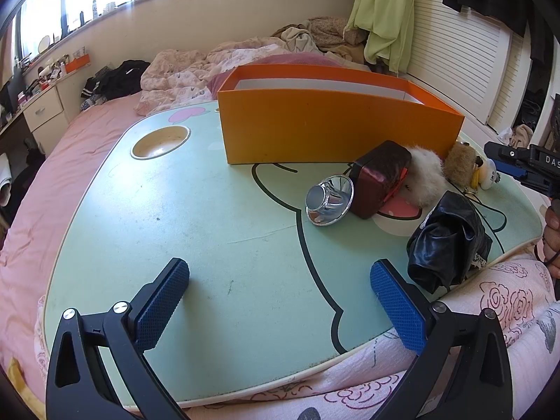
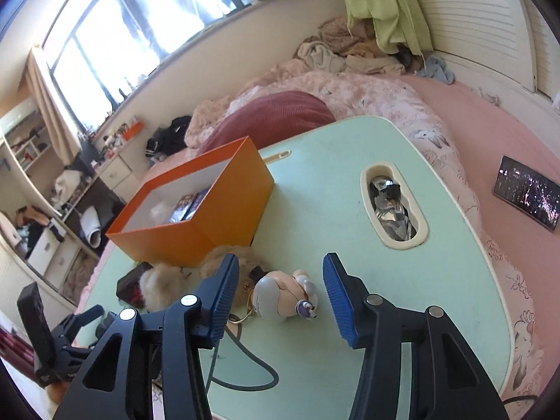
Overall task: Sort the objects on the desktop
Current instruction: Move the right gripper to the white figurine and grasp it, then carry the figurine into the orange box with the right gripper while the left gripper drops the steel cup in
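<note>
Looking along our right gripper (image 2: 278, 301), we see its jaws apart with the small figurine keychain (image 2: 280, 295) lying between them on the surface (image 2: 315, 192), untouched by either pad. Our left gripper (image 1: 280, 301) gapes wide over bare surface near the front edge, holding nothing. The orange box (image 1: 329, 122) stands toward the far edge; a silver cup (image 1: 329, 197), dark red pouch (image 1: 381, 178) and black bag (image 1: 448, 241) lie nearer the right edge.

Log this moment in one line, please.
left gripper: open, idle | right gripper: open around small white figurine keychain | orange cardboard box: partly filled
</note>
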Motion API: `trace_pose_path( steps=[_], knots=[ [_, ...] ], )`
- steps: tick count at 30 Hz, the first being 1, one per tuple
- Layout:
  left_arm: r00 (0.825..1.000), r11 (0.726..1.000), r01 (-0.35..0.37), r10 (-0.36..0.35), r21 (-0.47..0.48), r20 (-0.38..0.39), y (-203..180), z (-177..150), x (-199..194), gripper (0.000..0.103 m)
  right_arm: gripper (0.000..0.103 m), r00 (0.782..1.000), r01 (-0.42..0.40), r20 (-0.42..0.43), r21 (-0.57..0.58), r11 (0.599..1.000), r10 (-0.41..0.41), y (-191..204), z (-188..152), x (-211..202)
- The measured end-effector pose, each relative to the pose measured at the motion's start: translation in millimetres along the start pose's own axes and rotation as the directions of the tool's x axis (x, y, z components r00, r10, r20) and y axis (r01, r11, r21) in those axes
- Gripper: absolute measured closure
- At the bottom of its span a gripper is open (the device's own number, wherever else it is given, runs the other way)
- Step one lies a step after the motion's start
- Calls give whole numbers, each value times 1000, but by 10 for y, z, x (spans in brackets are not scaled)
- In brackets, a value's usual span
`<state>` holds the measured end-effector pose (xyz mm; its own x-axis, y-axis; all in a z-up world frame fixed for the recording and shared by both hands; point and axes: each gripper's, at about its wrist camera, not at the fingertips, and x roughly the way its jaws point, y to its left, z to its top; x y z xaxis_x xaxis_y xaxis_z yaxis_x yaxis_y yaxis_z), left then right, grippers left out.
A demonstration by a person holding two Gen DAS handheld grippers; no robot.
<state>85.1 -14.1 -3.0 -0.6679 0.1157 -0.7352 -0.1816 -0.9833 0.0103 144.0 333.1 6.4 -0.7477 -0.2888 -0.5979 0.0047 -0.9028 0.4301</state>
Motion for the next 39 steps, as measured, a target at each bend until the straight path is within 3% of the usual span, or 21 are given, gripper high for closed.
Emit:
trace_pose_path(
  steps=[3, 7, 8, 12, 14, 16, 21, 23, 24, 26, 28, 32, 35, 37, 39],
  knots=[
    [1000, 1000, 0, 0, 1, 0, -2, -1, 1, 0, 52, 994, 73, -82, -54, 996, -77, 99, -39, 178],
    [1000, 1000, -1, 1, 2, 1, -2, -2, -19, 0, 56, 985, 150, -65, -153, 977, -161, 264, -132, 199],
    [1000, 1000, -3, 3, 3, 1, -3, -2, -19, 0, 63, 984, 155, -63, -167, 974, -167, 286, -155, 196],
    [1000, 1000, -4, 4, -1, 4, 9, 0, -31, 0, 63, 990, 135, -26, -150, 979, -140, 276, -264, 127],
    [1000, 1000, -9, 10, -10, 8, 21, 4, -49, 0, 64, 994, 107, 25, -118, 987, -105, 226, -290, 16],
    [1000, 1000, 7, -6, -27, 17, 47, 6, -72, 0, 64, 990, 78, 127, -107, 991, -64, 229, -302, -188],
    [994, 996, 72, -67, -58, 83, 112, 63, -199, 2, 63, 943, 12, 330, -140, 990, 36, 295, -389, -615],
    [991, 992, 107, -101, -66, 93, 127, 131, -211, 12, 63, 935, 0, 351, -162, 987, 58, 343, -399, -662],
    [989, 990, 120, -114, -67, 93, 130, 176, -203, 21, 63, 936, -6, 345, -171, 985, 65, 359, -402, -659],
    [986, 988, 149, -145, -49, 77, 97, 287, -142, 28, 63, 942, -3, 331, -174, 985, 61, 382, -381, -615],
    [984, 984, 175, -175, -12, 31, 36, 359, -21, 29, 63, 944, -13, 322, -166, 986, 66, 358, -357, -595],
    [980, 980, 196, -194, 31, -43, -91, 473, 204, 55, 63, 950, -24, 305, -148, 989, 69, 321, -346, -548],
    [978, 977, 203, -200, 57, -55, -126, 522, 281, 57, 63, 953, -28, 294, -144, 989, 70, 299, -354, -534],
    [978, 977, 204, -200, 65, -56, -127, 528, 294, 72, 63, 956, -32, 284, -149, 988, 73, 308, -349, -515],
    [974, 973, 223, -220, 55, -55, -96, 504, 264, 73, 63, 960, -27, 272, -155, 988, 69, 324, -345, -490]
  ],
)
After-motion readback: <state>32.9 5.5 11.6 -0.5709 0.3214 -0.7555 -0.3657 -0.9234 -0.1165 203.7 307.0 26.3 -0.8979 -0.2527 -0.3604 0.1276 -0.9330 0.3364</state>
